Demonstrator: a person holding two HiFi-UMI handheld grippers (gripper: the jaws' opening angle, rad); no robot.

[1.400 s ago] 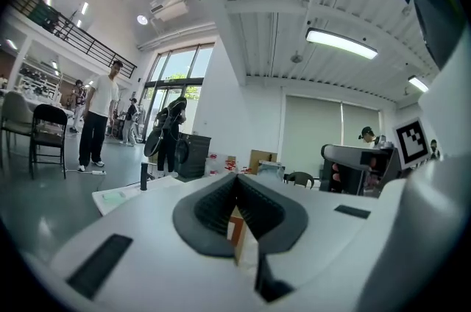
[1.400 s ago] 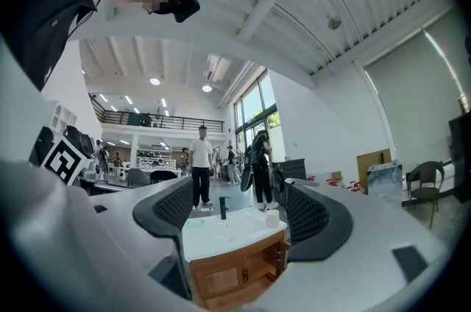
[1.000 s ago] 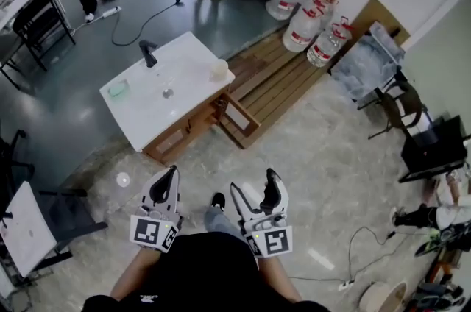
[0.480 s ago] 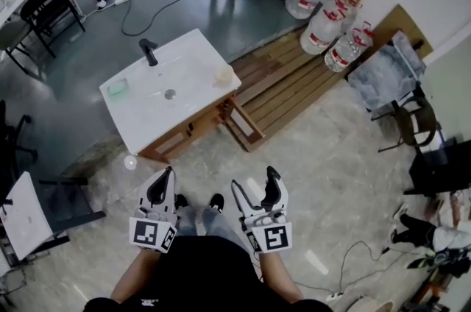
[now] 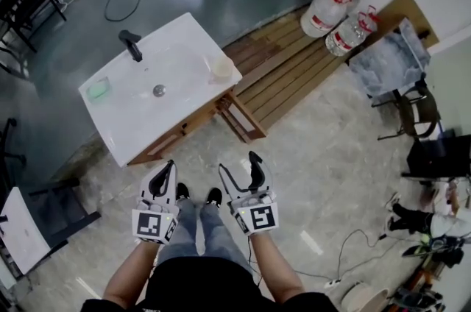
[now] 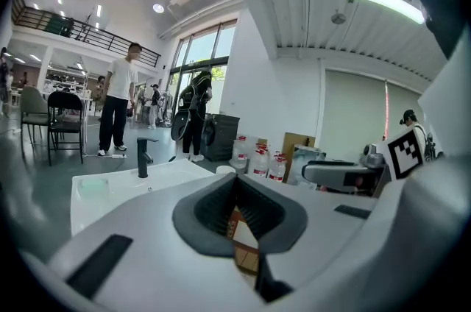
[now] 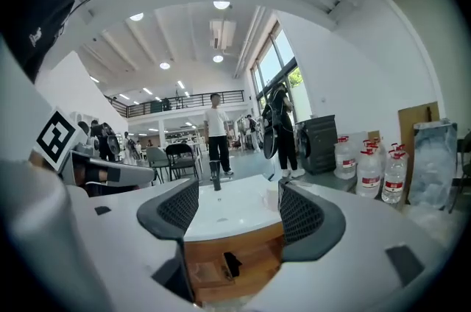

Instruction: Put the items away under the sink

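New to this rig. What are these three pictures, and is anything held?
No robot: a person holds a two-jaw gripper in each hand. The top-down picture comes from a camera on their head; the other two from cameras riding on each gripper, looking along its jaws. The left gripper has its jaws together, empty. The right gripper is open; its jaws have just been closing a little, nothing between them. Ahead, a white sink top on a wooden cabinet carries a black tap, a green item and a pale cup.
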